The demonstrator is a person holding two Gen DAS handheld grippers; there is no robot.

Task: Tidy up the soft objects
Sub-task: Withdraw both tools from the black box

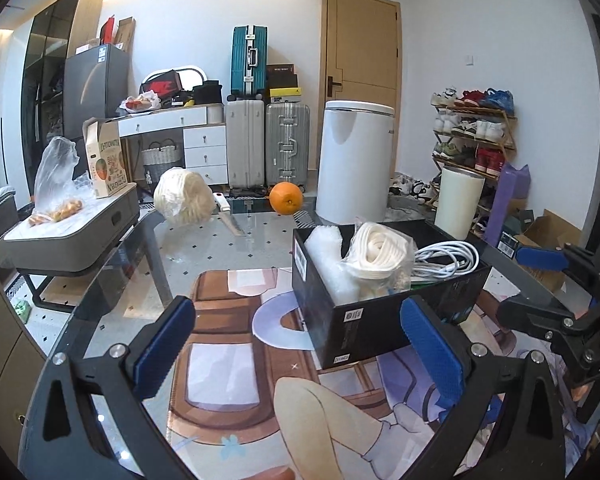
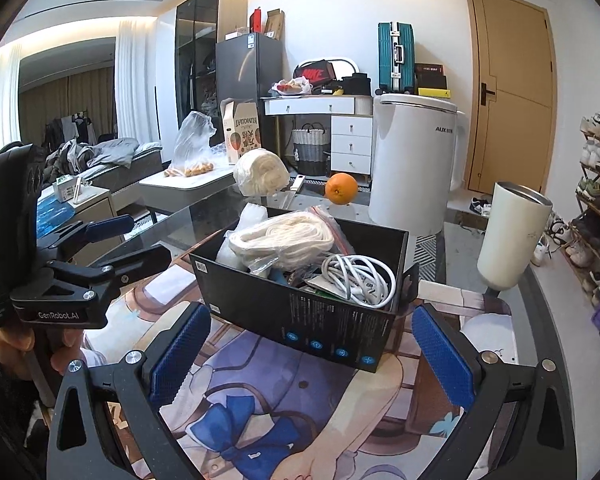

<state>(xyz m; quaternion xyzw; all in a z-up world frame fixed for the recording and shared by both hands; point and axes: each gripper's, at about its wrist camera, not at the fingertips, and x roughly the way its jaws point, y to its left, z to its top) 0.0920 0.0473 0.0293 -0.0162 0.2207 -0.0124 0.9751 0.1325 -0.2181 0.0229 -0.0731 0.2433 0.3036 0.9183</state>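
A black box (image 1: 364,320) (image 2: 320,332) stands on the printed mat, holding a bagged coil of white rope (image 1: 380,248) (image 2: 288,236), bubble wrap (image 1: 324,256) and a white cable (image 1: 448,260) (image 2: 360,276). A second bagged rope bundle (image 1: 184,196) (image 2: 262,172) lies farther back on the glass table. My left gripper (image 1: 300,348) (image 2: 132,242) is open to the left of the box, with nothing between its fingers. My right gripper (image 2: 310,354) (image 1: 540,280) is open just in front of the box's near wall, not touching it.
An orange (image 1: 286,198) (image 2: 341,188) and a knife (image 1: 228,216) lie behind the box. A cream tumbler (image 1: 456,204) (image 2: 512,236) stands at the right, with a tall white appliance (image 1: 352,160) (image 2: 412,164) beyond. The glass table's edge (image 1: 100,280) curves at the left.
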